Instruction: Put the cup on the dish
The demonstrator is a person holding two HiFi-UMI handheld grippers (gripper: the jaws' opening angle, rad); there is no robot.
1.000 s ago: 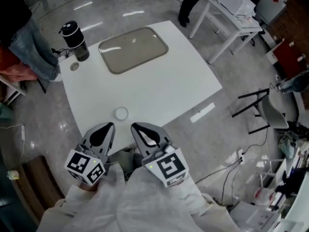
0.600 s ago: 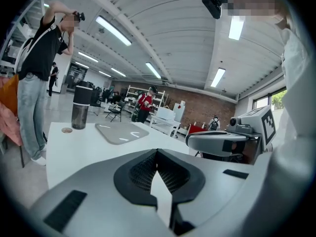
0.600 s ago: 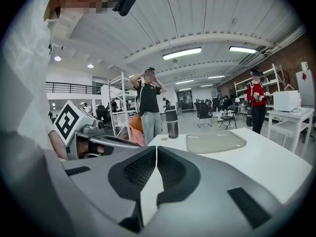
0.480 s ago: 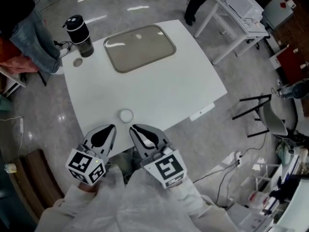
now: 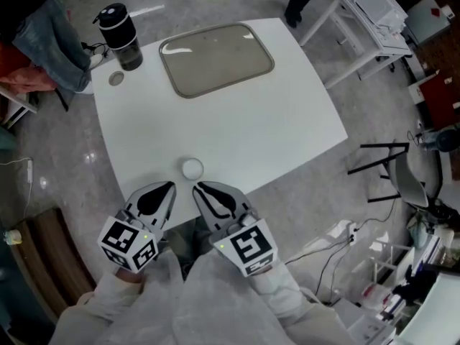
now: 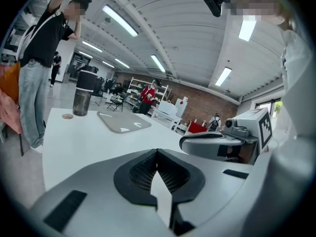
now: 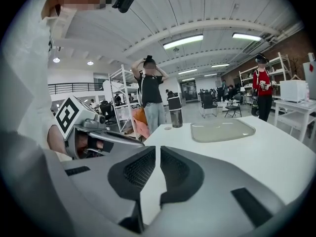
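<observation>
A dark cup (image 5: 120,36) with a black lid stands upright at the far left corner of the white table (image 5: 237,135). The dish, a shallow grey tray (image 5: 215,58), lies empty just to the cup's right. My left gripper (image 5: 164,190) and right gripper (image 5: 201,190) hover side by side at the table's near edge, both shut with nothing between the jaws. The left gripper view shows the cup (image 6: 83,94) and tray (image 6: 123,122) far across the table. In the right gripper view the cup (image 7: 176,111) stands behind the tray (image 7: 222,131).
A small white round piece (image 5: 192,169) lies on the table just ahead of the gripper tips. A small round disc (image 5: 116,79) sits beside the cup. A person (image 5: 43,42) stands at the far left corner. White desks (image 5: 366,13) and a chair (image 5: 395,171) are to the right.
Both grippers have sunk a little at the table's near edge, still shut. The head view has shifted, so the table, cup and tray sit nearer in the picture.
</observation>
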